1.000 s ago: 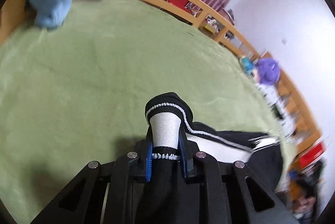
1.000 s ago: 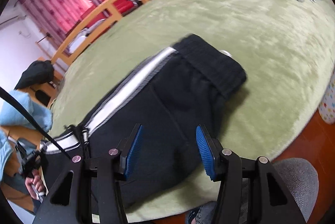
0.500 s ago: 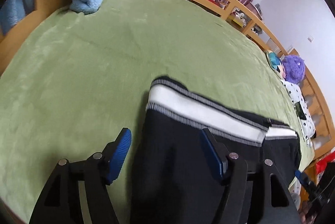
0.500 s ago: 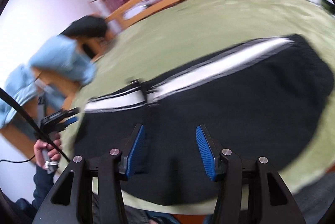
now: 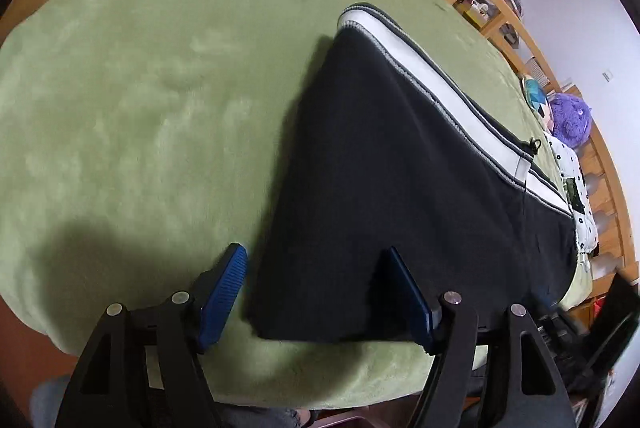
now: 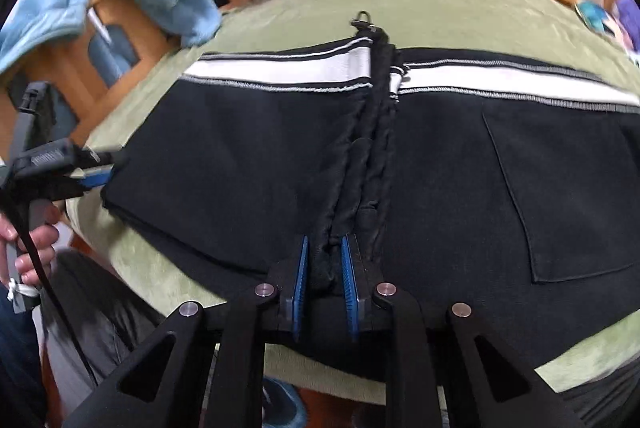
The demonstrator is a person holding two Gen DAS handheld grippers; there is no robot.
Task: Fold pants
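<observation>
Black pants (image 6: 460,167) with a white stripe lie on the green blanket (image 5: 140,87), the right gripper (image 6: 324,272) pinching their bunched middle, the left gripper (image 5: 316,292) spread wide over one end, no legible writing.

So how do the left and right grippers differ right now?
The left gripper is open, its blue pads spread wide over the corner of the black pants; the right gripper is shut on a bunched ridge of the pants' cloth at the near edge. The left holds nothing, the right pinches fabric. Both sit at the bed's near edge over the green blanket.
</observation>
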